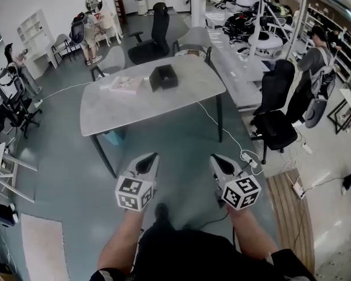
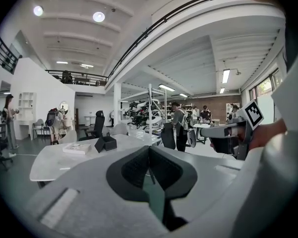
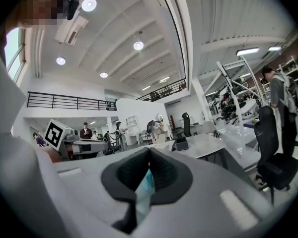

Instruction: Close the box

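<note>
A small black box (image 1: 164, 76) stands open on the grey table (image 1: 123, 110), well ahead of me. It also shows far off in the left gripper view as the black box (image 2: 106, 143) and in the right gripper view as the black box (image 3: 180, 144). My left gripper (image 1: 154, 156) and right gripper (image 1: 214, 157) are held side by side over the floor, short of the table's near edge. Both are shut with nothing between the jaws. The left gripper (image 2: 149, 148) and right gripper (image 3: 149, 150) point toward the table.
A flat white book-like thing (image 1: 126, 84) lies left of the box. Office chairs (image 1: 276, 117) stand to the right, another chair (image 1: 154, 38) behind the table. A white cable (image 1: 219, 127) runs to a power strip (image 1: 250, 158). People stand at the back left and right.
</note>
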`<state>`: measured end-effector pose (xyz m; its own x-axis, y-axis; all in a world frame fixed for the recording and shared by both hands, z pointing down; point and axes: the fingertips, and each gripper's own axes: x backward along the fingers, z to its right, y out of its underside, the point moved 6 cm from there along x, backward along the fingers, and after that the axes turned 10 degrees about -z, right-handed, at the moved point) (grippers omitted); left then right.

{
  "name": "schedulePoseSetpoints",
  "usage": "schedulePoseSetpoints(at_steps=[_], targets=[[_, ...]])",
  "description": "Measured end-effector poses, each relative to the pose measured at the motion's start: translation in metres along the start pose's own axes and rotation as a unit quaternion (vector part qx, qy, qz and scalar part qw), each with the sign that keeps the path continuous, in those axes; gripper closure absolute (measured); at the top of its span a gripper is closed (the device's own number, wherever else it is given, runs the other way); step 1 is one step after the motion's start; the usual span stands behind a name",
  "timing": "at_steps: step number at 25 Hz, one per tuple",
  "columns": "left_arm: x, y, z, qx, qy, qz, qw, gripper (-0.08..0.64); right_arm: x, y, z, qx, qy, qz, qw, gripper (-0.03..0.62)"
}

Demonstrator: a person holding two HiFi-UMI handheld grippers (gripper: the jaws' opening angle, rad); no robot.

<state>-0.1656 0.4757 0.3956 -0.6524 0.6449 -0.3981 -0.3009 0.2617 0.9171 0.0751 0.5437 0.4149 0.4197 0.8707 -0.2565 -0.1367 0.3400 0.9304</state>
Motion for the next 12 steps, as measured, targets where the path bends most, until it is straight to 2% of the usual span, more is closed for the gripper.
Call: schedulePoseSetpoints(at_steps=[7,12], targets=[[-0.012,-0.008,-0.012,-0.008,0.001,0.0,1.0,0.549,-0.021,-0.01,0.01,-0.019,-0.013,-0.003,1.0,0.589],[-0.033,-0.006,-0.042,0.011,0.0,-0.003,0.9999,0.549,-0.053,-0.013,0.014,-0.015,-0.019,-0.019,1.0,0.589]])
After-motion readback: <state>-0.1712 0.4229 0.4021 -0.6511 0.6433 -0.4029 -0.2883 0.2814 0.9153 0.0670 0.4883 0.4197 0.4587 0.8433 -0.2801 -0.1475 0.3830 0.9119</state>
